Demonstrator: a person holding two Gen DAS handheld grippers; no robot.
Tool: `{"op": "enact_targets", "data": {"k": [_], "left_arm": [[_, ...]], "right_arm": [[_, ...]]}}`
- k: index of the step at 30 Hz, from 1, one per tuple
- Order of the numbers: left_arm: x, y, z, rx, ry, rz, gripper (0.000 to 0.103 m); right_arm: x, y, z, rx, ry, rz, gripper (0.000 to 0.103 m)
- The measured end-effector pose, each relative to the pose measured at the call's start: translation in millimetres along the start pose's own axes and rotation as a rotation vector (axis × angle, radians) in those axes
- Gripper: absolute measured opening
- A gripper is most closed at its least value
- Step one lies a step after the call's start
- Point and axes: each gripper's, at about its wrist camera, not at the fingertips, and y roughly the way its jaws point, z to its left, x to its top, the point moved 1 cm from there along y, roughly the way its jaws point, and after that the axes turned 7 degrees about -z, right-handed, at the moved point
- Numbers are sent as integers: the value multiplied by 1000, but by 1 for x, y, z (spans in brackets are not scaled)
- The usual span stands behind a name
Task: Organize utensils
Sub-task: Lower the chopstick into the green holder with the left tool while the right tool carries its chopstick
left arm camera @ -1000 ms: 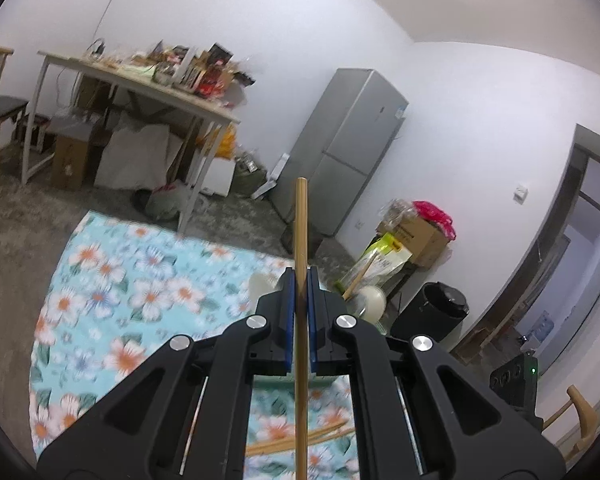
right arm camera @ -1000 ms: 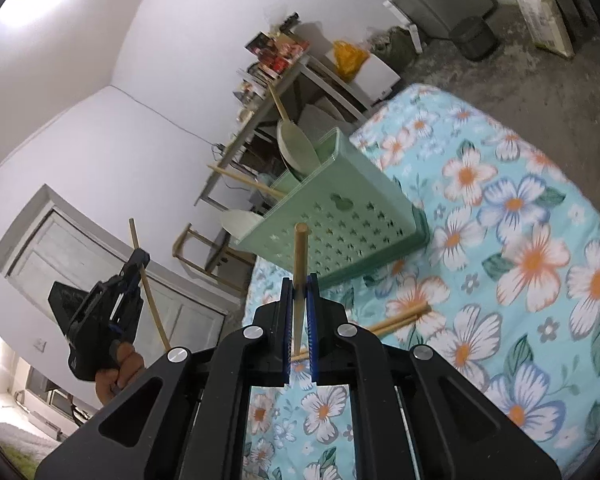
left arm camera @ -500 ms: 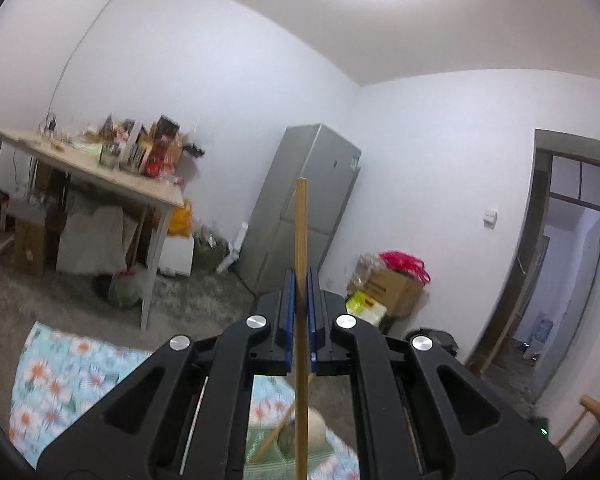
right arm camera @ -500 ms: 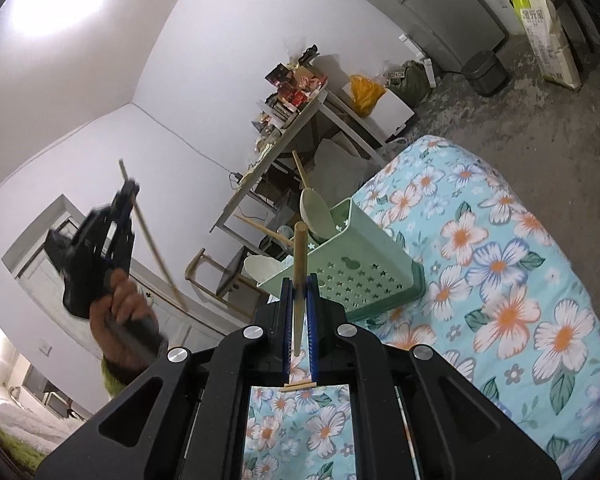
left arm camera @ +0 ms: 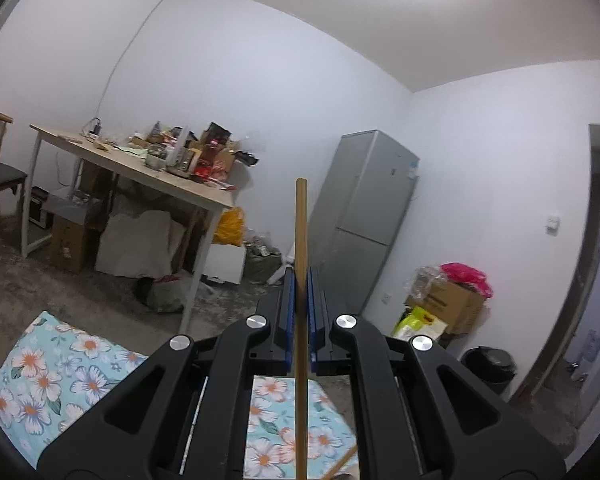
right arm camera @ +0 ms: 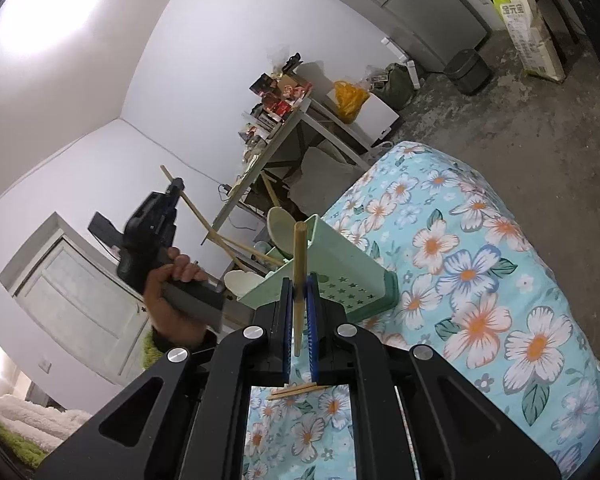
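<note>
Left gripper point(left arm camera: 300, 300) and right gripper point(right arm camera: 299, 304) each clamp 1 chopstick point(left arm camera: 301, 240) mid-shaft: light, stiff, smooth; likely to pivot.

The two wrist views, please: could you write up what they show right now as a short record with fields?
left hand-held gripper: shut on a chopstick, raised, facing the room
right hand-held gripper: shut on a second chopstick, pointed at the green basket
green basket: on the floral cloth, with chopsticks and two pale spoons already inside
loose chopsticks: lying on the cloth near the right gripper
background: cluttered table, grey fridge
</note>
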Motion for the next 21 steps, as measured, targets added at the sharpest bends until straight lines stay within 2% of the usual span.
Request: {"op": "enact_targets", "data": {"k": [4, 12, 21], "left_arm": [[-12, 7, 0, 26, 26, -1, 4], [-26, 4, -10, 56, 131, -52, 4], [-42, -3, -1, 73, 154, -6, 5]], "right_arm": [[1, 0, -5, -6, 11, 1, 7], [4, 1, -13, -14, 25, 5, 7], [4, 0, -14, -12, 34, 10, 7]]}}
